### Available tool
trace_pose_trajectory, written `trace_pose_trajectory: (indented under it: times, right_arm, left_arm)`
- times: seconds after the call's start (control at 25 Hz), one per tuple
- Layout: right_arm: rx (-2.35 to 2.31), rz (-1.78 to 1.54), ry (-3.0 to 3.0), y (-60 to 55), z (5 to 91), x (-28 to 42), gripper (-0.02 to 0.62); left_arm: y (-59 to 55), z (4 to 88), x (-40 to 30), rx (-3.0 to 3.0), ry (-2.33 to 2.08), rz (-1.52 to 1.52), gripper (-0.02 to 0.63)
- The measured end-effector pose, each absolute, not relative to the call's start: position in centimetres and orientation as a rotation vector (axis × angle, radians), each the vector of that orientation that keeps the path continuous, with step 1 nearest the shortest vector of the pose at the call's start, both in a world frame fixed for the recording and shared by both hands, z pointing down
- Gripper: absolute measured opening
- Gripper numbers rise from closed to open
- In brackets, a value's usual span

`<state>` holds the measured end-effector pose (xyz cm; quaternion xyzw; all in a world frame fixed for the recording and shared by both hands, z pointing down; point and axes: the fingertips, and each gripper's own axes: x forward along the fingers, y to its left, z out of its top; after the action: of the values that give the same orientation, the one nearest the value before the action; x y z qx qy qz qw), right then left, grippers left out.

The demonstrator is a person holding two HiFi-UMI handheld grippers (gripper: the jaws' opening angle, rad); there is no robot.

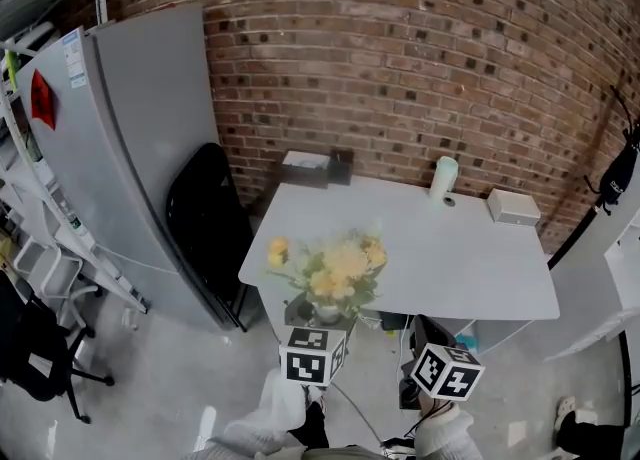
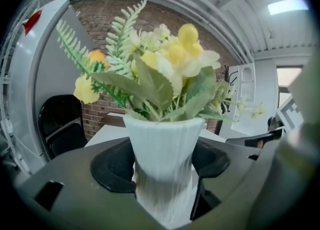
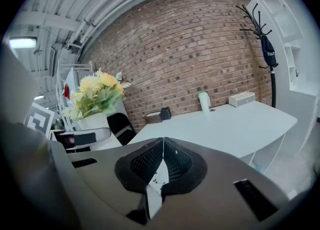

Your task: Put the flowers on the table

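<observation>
Standing upright in the left claw [image 2: 164,171] (vase [image 2: 162,141] clamped): flowers [image 2: 160,69].

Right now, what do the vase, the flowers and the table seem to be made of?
The vase looks white, matte and vertically ribbed: ceramic or plastic, hard to tell which. The flowers seem artificial, fabric or plastic; their leaves look flat, uniform and dull. The table has a smooth pale top with a soft sheen, likely laminate or painted board.

I find no word, number or brand that I can read. The pale sticker [image 1: 72,56] near the top of the grey fridge [image 1: 140,168] is too small to make out.
</observation>
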<state>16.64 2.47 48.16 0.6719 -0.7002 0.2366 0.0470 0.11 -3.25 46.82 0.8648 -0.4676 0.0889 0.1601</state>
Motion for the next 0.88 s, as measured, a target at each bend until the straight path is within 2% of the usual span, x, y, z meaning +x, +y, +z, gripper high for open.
trace_pose_trajectory:
  times: [0.44,0.88]
  right_arm:
    - [2.031,0.593,-2.095,-10.5,45.3,16.4,0.025]
    - [2.000,0.626,-2.106,-20.8,45.5,14.2,0.025]
  left_arm:
    - [-17.1,46.0,-1.3,2.464,-1.325,0.229,0.318]
    - [-26.9,46.3,-2.8,2.458,-1.316,0.246,0.318]
